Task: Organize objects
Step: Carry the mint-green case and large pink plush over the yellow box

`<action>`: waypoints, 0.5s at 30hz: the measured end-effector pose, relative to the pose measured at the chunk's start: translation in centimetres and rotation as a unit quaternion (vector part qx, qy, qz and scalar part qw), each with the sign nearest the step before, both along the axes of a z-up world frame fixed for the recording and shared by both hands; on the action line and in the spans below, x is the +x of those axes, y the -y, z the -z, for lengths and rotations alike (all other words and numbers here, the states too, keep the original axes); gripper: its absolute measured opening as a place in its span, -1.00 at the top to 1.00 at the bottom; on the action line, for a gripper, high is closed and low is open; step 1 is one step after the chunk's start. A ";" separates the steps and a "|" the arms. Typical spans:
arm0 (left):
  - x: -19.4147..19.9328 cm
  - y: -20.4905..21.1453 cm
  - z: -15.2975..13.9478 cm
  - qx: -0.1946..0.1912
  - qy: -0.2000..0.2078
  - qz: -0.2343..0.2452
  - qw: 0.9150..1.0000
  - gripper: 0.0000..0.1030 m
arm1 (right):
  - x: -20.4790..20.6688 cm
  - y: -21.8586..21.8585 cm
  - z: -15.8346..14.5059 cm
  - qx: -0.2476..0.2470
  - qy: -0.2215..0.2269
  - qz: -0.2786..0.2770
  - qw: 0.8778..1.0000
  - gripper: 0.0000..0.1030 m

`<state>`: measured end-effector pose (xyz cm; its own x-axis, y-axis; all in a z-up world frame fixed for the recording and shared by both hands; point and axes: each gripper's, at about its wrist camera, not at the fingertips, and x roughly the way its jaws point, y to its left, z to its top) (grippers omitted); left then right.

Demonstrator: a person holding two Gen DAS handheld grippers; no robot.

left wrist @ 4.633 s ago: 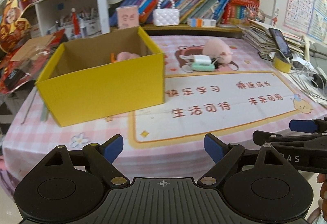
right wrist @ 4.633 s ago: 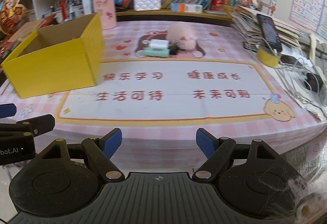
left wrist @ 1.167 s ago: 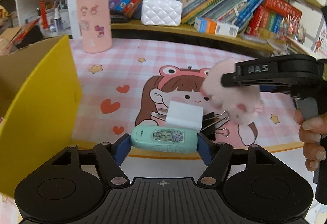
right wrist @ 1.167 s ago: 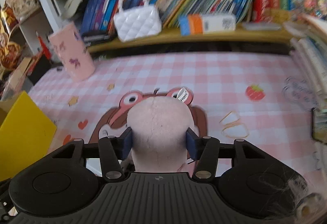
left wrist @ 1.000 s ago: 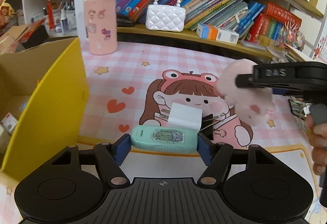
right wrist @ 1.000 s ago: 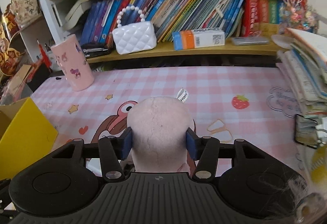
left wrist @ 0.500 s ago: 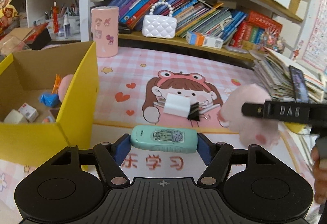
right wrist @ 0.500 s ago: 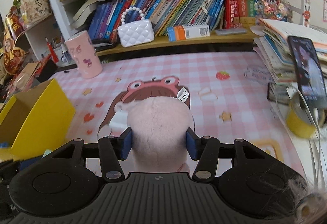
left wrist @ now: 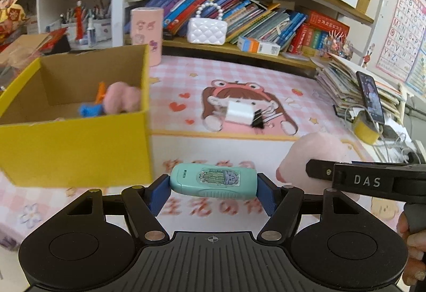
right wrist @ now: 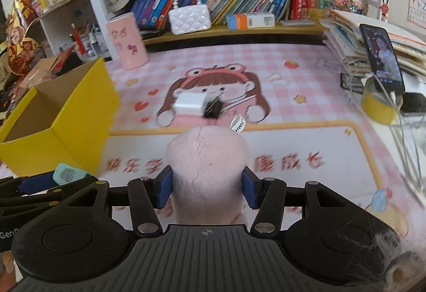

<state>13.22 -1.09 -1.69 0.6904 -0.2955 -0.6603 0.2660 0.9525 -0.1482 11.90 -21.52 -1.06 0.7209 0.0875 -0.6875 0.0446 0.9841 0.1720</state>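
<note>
Left wrist view showed the left gripper (left wrist: 213,192) with jaws pinching one teal correction-tape case (left wrist: 213,181). At 10 o'clock stood one yellow cardboard box (left wrist: 77,148) holding one pink plush. The right gripper (right wrist: 207,189) had its jaws clamped on one pink plush toy (right wrist: 206,172) above the tabletop (right wrist: 306,73), where one white charger (right wrist: 189,104) lay at 12 o'clock.

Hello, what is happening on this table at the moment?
A person is tidying small things into a yellow box. The left gripper holds a teal case, and the right gripper holds a pink plush toy, both above the mat near the box. A white charger and a black binder clip lie on the mat. The box already holds another pink plush.
</note>
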 end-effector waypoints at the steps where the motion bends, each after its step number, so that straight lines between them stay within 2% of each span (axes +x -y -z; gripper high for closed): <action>1: -0.4 -0.7 0.0 0.001 -0.001 -0.001 1.000 -0.34 | -0.4 -0.8 -0.1 0.003 -0.002 -0.002 1.000 0.03; 15: -5.4 -9.6 0.1 0.002 0.000 -0.034 0.999 -0.34 | -5.5 -10.8 0.2 0.003 -0.016 -0.060 0.998 0.03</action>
<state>7.82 8.51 -1.78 0.7084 -0.2448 -0.6620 0.1997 0.9691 -0.1447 6.39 -10.68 -1.30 0.6832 0.1751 -0.7089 -0.0672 0.9818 0.1777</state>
